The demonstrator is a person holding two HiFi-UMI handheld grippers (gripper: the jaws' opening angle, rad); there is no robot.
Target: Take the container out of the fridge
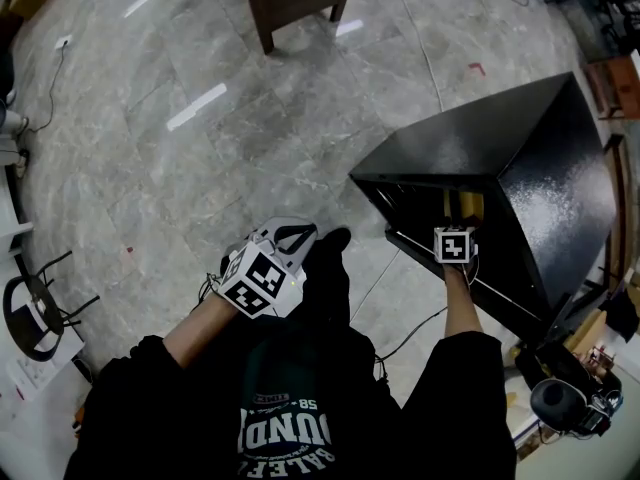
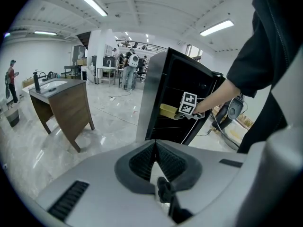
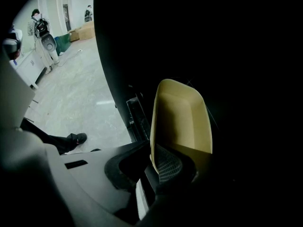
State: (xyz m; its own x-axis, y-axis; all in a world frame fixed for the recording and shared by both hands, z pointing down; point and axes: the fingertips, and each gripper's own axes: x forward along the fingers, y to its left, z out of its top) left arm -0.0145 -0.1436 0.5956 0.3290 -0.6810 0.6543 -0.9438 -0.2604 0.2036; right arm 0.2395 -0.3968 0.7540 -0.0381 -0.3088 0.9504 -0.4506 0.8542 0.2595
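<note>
While it reaches into the fridge, the right gripper has its jaws clamped on the near wall of the container. One ribbed pad is inside the rim, the other jaw outside. The container is a tan, empty, open tray, tilted so its inside faces the camera. It's at the open front of the fridge, just inside the dark compartment, about mid-height in the left gripper view. Can't tell if it rests on a shelf. The fridge is black and stands on a grey marble floor.

The left gripper has its jaws together with nothing between them. It's held close to the person's body, well apart from the fridge, pointing towards it and somewhat down. In the head view it sits just left of the person's black shoe.

A brown wooden table stands on the floor, well left of the fridge. A black headset lies to the lower right in the head view. People stand far back in the room.
</note>
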